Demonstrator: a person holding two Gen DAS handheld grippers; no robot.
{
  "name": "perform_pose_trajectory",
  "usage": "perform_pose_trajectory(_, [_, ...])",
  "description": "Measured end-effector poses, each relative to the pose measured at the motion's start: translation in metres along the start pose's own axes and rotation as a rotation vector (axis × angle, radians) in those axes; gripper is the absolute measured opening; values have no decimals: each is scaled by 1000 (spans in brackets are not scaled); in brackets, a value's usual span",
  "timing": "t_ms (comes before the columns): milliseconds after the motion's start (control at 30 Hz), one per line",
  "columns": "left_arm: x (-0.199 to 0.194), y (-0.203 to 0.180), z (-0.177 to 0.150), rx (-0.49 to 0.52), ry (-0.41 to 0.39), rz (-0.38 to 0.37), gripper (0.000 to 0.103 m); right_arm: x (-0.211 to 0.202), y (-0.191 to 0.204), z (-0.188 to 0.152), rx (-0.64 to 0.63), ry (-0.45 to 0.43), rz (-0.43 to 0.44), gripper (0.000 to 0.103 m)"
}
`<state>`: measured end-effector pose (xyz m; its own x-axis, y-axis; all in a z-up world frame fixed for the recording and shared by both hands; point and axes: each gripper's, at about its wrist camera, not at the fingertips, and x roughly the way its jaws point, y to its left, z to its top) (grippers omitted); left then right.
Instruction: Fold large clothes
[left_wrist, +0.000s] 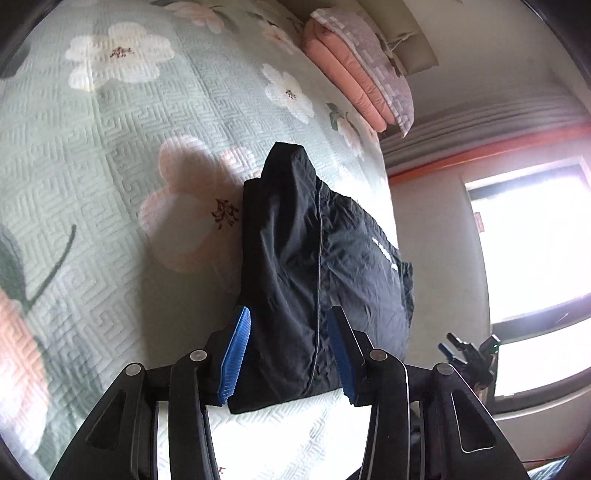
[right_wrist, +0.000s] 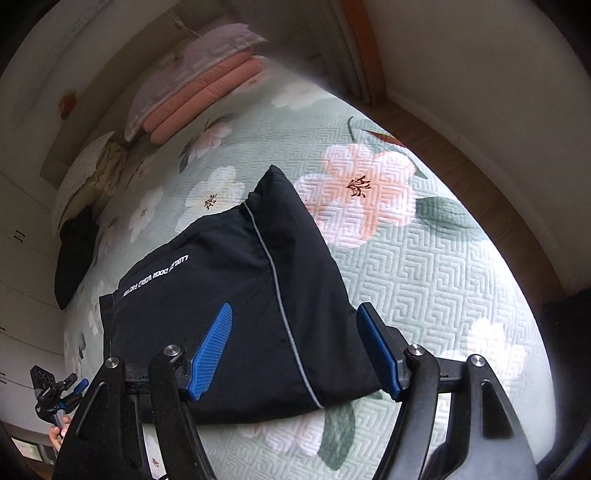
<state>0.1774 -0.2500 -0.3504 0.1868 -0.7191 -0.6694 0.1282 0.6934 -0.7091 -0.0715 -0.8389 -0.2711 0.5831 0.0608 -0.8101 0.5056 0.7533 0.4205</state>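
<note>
A black garment with a grey piping line and white lettering lies folded into a compact pile on the green floral bedspread. It also shows in the right wrist view. My left gripper is open, its blue pads on either side of the garment's near end, a little above it. My right gripper is open too, its blue pads spread over the garment's near edge. Neither holds cloth. The other gripper shows small at the edge of each view.
Folded pink and lilac bedding is stacked at the head of the bed, also in the right wrist view. Another dark item lies at the bed's left side. A bright window and a wooden floor border the bed.
</note>
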Motion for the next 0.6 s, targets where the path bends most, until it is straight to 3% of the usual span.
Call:
perform_pose_trajectory(167, [-42,-39,-17,130,-54,201,45,-44,37,-27,-67,-46,-74,74])
perform_pose_trajectory(333, [-82,-94,-42,280,-112,418,45,-75,96,-60,-194,-62,-219,74])
perform_pose_trajectory(433, [-95,-122,-53,326,-123,481,45,-89,131,-81,-274,-57,-283,74])
perform_pose_trajectory(600, [-120,-182,-69,398,-167,533,46,-124,183,-102,-329,-59,-304,76])
